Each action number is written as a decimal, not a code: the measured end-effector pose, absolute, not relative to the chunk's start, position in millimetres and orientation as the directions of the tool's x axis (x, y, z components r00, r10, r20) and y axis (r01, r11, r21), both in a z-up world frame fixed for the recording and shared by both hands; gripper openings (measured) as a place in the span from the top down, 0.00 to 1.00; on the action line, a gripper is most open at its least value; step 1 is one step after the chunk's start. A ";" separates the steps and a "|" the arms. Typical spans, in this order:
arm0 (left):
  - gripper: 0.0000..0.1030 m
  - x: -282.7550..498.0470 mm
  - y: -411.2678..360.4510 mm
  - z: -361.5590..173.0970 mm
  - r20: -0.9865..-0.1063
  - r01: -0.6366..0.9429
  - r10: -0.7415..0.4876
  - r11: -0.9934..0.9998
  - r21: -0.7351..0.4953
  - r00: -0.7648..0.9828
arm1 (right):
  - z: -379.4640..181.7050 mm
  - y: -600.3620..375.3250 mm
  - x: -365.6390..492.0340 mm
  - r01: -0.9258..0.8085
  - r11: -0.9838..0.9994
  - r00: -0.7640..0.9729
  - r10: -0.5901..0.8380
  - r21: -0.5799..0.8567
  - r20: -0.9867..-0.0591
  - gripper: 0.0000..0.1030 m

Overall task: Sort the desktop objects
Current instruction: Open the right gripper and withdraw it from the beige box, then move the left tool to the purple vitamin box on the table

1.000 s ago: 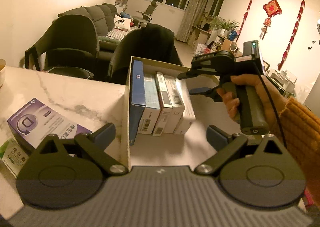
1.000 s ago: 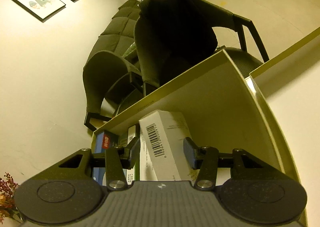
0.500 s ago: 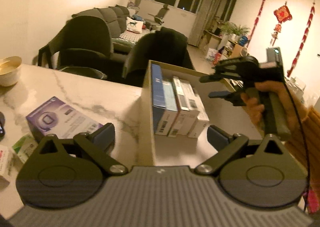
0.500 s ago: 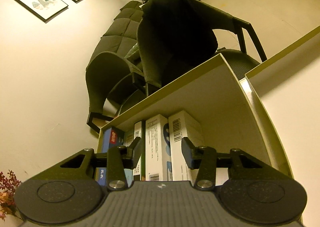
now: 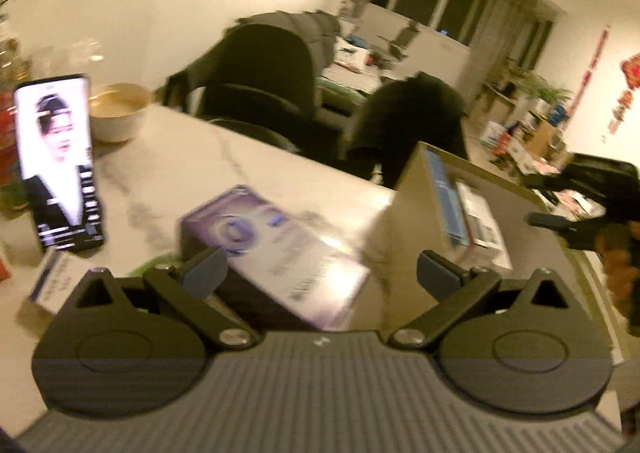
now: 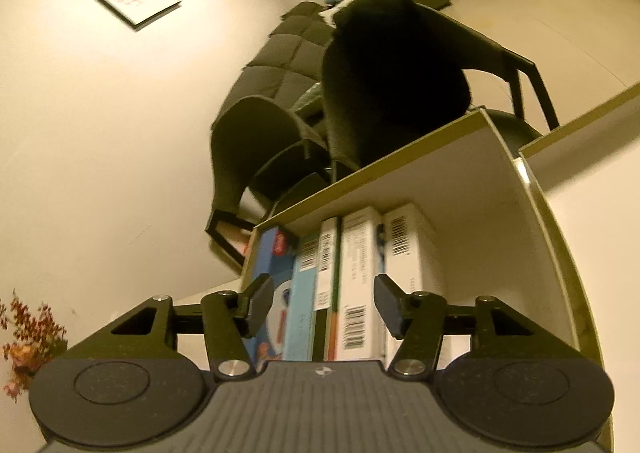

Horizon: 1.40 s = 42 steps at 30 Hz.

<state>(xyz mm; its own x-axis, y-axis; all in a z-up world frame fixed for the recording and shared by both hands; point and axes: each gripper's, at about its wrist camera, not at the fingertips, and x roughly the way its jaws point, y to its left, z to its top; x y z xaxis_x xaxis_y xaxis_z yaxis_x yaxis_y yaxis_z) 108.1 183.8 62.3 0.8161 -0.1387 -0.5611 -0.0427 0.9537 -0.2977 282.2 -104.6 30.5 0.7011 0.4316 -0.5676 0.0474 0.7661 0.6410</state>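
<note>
A: Left gripper?
B: Jaws wide apart, nothing pinched. Purple box lies flat on the tabletop, frame centre, under the gap. View is blurred, so I cannot tell if a pad touches it.

A: Right gripper?
B: Jaws opening, nothing pressed between the pads. It hangs over the tray, lower centre of its own view. In the left view it shows at the right edge, held by a hand.

A: What's in the tray?
B: A row of boxes standing on edge, packed against the tray's left wall; in the left view they sit right of centre. Blue one leftmost, then teal, then white ones with barcodes. Right part of the tray is bare.

A: Tray versus purple box?
B: The tray sits just right of it in the left view, close; touching or not is hidden by blur.

A: Other stuff?
B: Phone propped upright at the left, screen lit. Bowl behind it, upper left. A small white box lower left, partly behind the gripper. Dark chairs beyond the tabletop's far edge.
</note>
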 end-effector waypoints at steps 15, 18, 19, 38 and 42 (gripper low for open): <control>0.00 91.3 261.6 47.7 -0.627 -0.279 0.057 0.924 -0.262 0.777 | 61.1 -59.9 246.5 -0.147 0.736 0.674 0.564 0.661 -0.478 0.27; 0.00 90.0 272.7 41.6 -0.637 -0.312 0.083 0.915 -0.256 0.767 | 62.0 -51.5 239.9 -0.178 0.730 0.653 0.589 0.660 -0.475 0.26; 0.00 89.7 278.1 40.2 -0.635 -0.316 0.092 0.915 -0.250 0.767 | 62.4 -49.2 237.4 -0.188 0.728 0.648 0.597 0.659 -0.474 0.25; 0.00 101.5 291.4 4.0 -0.676 -0.235 0.116 0.968 -0.087 0.728 | 66.6 -24.8 196.1 -0.336 0.718 0.591 0.664 0.610 -0.457 0.16; 0.00 103.5 274.7 16.5 -0.649 -0.236 0.135 0.969 -0.070 0.749 | 65.6 -23.2 193.9 -0.341 0.716 0.585 0.669 0.609 -0.458 0.15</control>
<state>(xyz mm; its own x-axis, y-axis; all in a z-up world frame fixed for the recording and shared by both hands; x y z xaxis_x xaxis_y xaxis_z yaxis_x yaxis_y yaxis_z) 103.5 274.7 16.5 0.7487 0.1354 -0.6490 -0.2360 0.9692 -0.0701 193.9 -23.2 65.6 0.5852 0.6691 -0.4581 -0.3415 0.7157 0.6093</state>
